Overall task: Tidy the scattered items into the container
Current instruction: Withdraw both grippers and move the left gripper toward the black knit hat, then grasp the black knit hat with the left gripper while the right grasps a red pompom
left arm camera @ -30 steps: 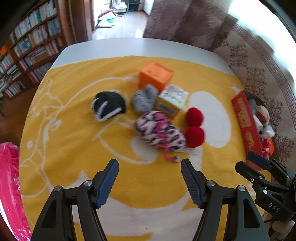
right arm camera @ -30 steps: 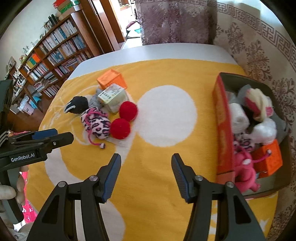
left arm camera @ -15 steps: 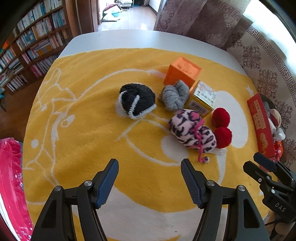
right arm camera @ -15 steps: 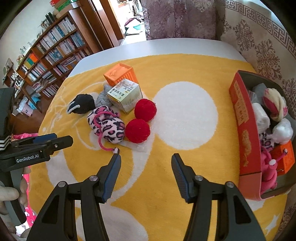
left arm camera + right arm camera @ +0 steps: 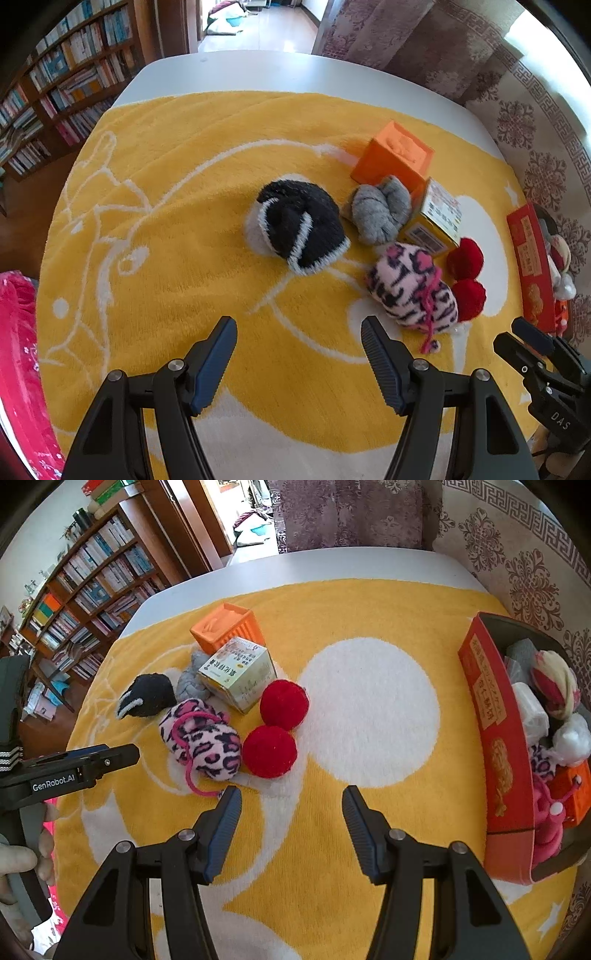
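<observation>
Closing in on the scattered pile now, left gripper (image 5: pixel 298 332) and right gripper (image 5: pixel 291 803) both gaping and empty, sinking nearer than a second ago. Lining up on the black-and-white sock ball (image 5: pixel 295 229), fuzzy and rolled, lying mid-blanket, well apart from the red box (image 5: pixel 495 746) already filling at right.

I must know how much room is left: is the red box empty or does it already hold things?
Already partly full: the red box holds several soft items and an orange block.
</observation>
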A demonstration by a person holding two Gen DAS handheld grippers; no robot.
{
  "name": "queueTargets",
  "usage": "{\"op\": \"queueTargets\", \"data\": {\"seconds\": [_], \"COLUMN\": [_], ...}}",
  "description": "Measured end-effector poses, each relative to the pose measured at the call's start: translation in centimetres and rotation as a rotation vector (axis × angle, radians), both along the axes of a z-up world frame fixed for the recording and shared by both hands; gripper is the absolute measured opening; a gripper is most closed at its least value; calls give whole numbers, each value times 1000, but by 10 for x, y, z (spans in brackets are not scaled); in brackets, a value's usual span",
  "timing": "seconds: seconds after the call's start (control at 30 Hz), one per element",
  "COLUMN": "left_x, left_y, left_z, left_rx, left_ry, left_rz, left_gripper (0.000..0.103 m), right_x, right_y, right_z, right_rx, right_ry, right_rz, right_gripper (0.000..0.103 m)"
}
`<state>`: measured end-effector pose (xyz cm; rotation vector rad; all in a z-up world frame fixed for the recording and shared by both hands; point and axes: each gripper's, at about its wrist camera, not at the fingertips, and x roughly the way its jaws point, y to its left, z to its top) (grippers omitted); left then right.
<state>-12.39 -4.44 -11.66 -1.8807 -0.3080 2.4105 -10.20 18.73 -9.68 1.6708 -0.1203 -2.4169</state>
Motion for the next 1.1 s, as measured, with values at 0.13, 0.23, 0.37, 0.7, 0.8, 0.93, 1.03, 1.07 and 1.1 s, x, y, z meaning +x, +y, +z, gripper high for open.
{"op": "queueTargets", "data": {"seconds": [0.13, 0.23, 0.37, 0.7, 0.8, 0.93, 1.03, 1.07, 1.1], "left_x": [-8, -14, -21, -57, -62, -69, -72, -73, -73], "left_y": [-5, -7, -10, -14, -15, -12, -7, -6, -5], "left_z": [-2, -2, -1, -10, -19, -26, -29, -29, -29], "left_rx": [0, 3, 10, 11, 26, 20, -2, -8, -12], "left_ry": [-1, 3, 17, 40, 22, 12, 14, 20, 23], "left_rz": [8, 14, 27, -3, -1, -11, -40, -50, -60], "left_gripper": [71, 71, 71, 71, 71, 71, 71, 71, 71], "right_x": [-5, -8, -11, -16, -17, -21, -25, -27, -28], "right_y": [-3, -5, -5, -5, -6, -5, -7, -8, -9], "right_z": [-1, -2, -4, -5, -5, -6, -8, -9, -10], "right_rx": [-2, -1, 2, 8, 14, 20, 26, 28, 30], "right_ry": [-1, -2, -3, -6, -5, -8, -10, -11, -11], "right_rz": [-3, -3, -10, -18, -16, -23, -26, -24, -21], "right_gripper": [61, 61, 61, 61, 61, 61, 61, 61, 61]}}
